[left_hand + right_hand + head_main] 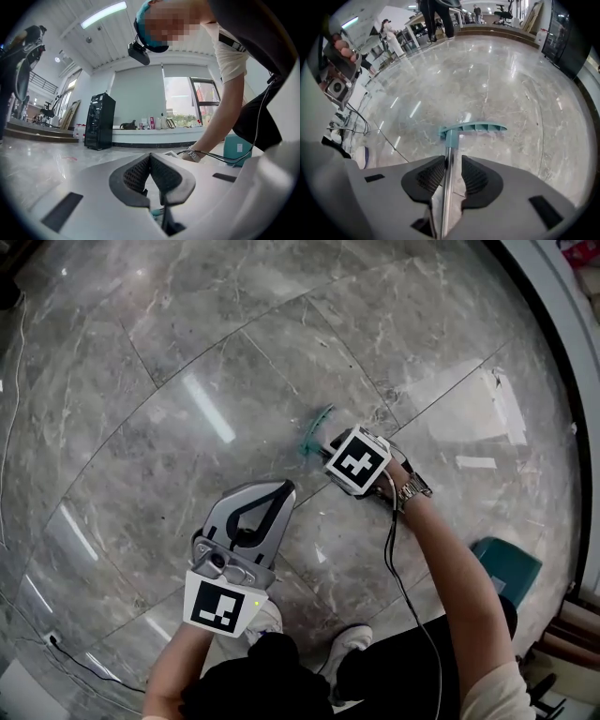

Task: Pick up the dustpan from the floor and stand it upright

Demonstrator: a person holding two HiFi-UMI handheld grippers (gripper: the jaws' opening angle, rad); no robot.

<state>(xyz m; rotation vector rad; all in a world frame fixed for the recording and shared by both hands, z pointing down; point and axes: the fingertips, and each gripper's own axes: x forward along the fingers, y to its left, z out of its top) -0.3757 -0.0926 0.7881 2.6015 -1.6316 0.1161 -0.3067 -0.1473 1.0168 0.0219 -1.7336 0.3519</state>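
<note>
The dustpan shows as a teal ribbed plastic part [473,127] on the end of a thin metal pole [446,187], low over the grey marble floor. In the head view only a teal sliver [316,430] peeks out beside the right gripper [328,442]. That gripper [453,161] points steeply down, and the pole runs between its jaws. They stand open: the pole lies against the left pad, with a gap to the right pad. My left gripper [279,489] hovers nearer the person, its pads [150,157] closed tip to tip with nothing between them.
A teal box [506,563] stands on the floor at the right, also visible behind the arm [234,147]. A black cable [66,652] trails at lower left. A black cabinet [98,121] and a low counter [154,133] line the far wall. The person's shoes [352,643] are below.
</note>
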